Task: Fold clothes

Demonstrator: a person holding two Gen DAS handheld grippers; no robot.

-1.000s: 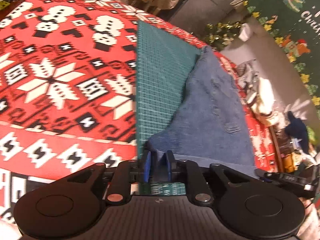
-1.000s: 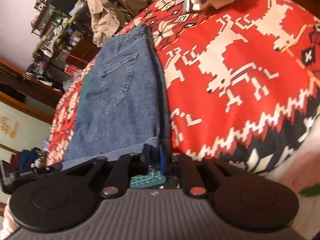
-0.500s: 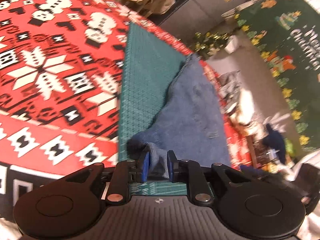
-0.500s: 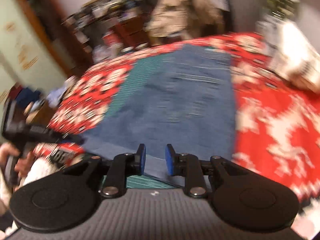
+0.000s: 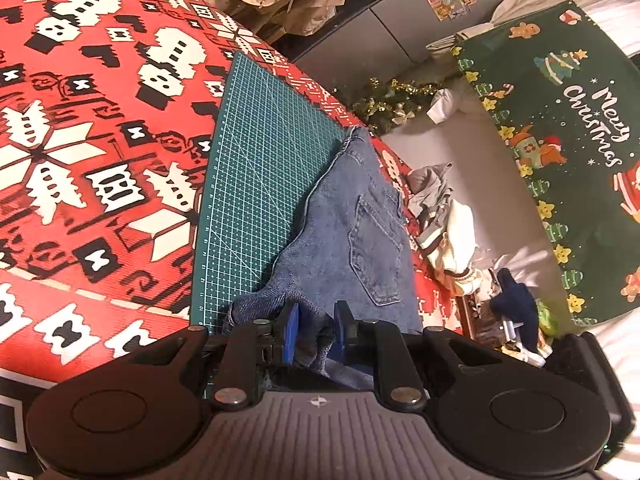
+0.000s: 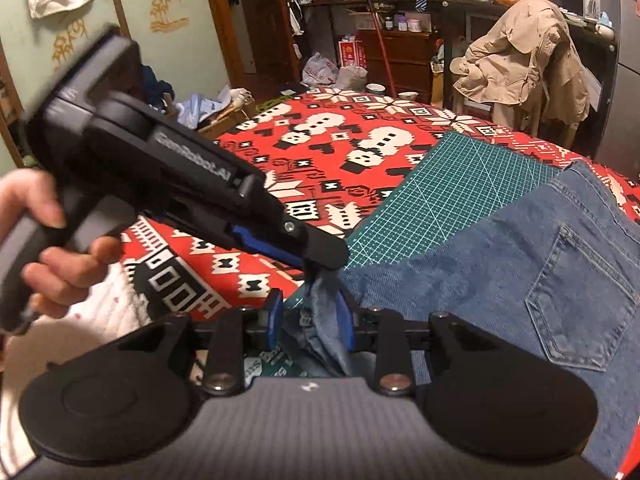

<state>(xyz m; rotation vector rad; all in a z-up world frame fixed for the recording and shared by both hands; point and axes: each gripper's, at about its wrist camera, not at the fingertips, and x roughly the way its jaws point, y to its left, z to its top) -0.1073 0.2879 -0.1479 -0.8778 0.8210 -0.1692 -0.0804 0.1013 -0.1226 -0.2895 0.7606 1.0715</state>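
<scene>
The left gripper point(image 5: 314, 330) points downward with its jaws pinched on a bunched fold of cloth. In the right wrist view, the person's left hand point(image 6: 38, 248) wraps the left gripper's handle, fingers curled around it. The right gripper point(image 6: 308, 322) sits just below the left gripper's tip, its jaws opening, cloth hanging between them against the right-hand pad.

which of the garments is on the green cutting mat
The blue denim jeans, partly on the cutting mat; the beige jacket hangs on a chair beyond the table.
</scene>
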